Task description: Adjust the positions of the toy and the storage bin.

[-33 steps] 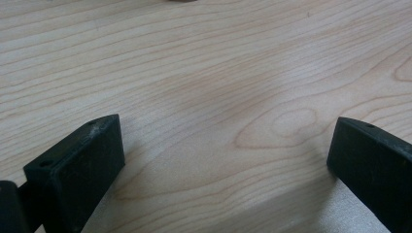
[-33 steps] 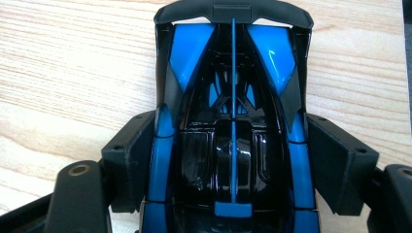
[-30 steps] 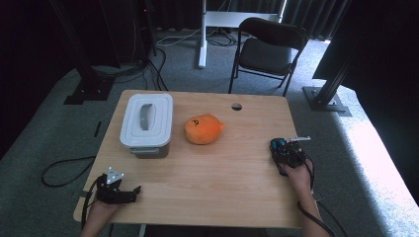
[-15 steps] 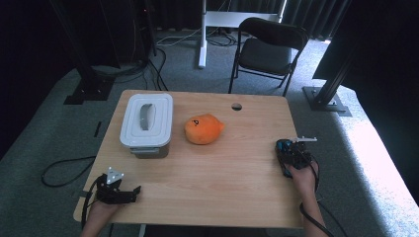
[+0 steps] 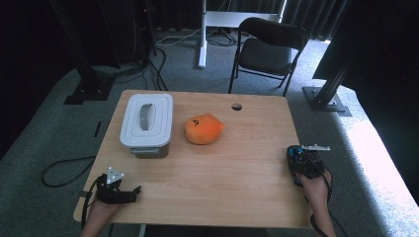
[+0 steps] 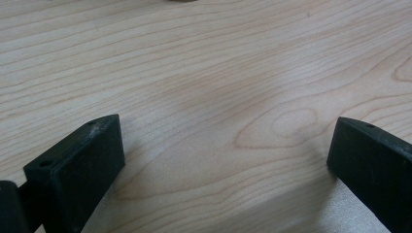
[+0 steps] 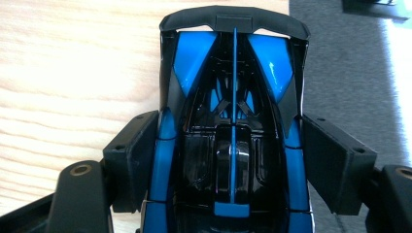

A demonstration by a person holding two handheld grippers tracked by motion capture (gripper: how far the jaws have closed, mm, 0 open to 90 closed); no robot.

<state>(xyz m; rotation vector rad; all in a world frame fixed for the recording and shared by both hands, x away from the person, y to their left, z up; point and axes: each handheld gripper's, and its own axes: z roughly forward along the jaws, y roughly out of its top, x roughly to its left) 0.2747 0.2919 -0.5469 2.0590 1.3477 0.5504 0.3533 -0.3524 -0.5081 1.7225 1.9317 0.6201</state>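
A pale wooden desk (image 5: 237, 187) is seen from above, with a person's hands entering from the near edge. The right tongs (image 5: 302, 162) are held near the desk's right edge, clamped on a blue and black toy car (image 7: 233, 141) — in the right gripper view the two black jaws are pressed against the car's flanks, its nose pointed away over the desk's edge with grey carpet beyond. The left tongs (image 5: 129, 191) are held low at the near left corner of the desk, with a grey three-cornered plate on top; in the left gripper view the jaws are spread wide over bare wood, with nothing between them. At the far left of the desk a white lidded container (image 5: 146, 124) is set, its lid closed. Just beside it, to its right, an orange plush toy (image 5: 203, 129) is laid, well apart from both tongs. Beyond the desk a black folding chair (image 5: 269, 49) is placed on the carpet.
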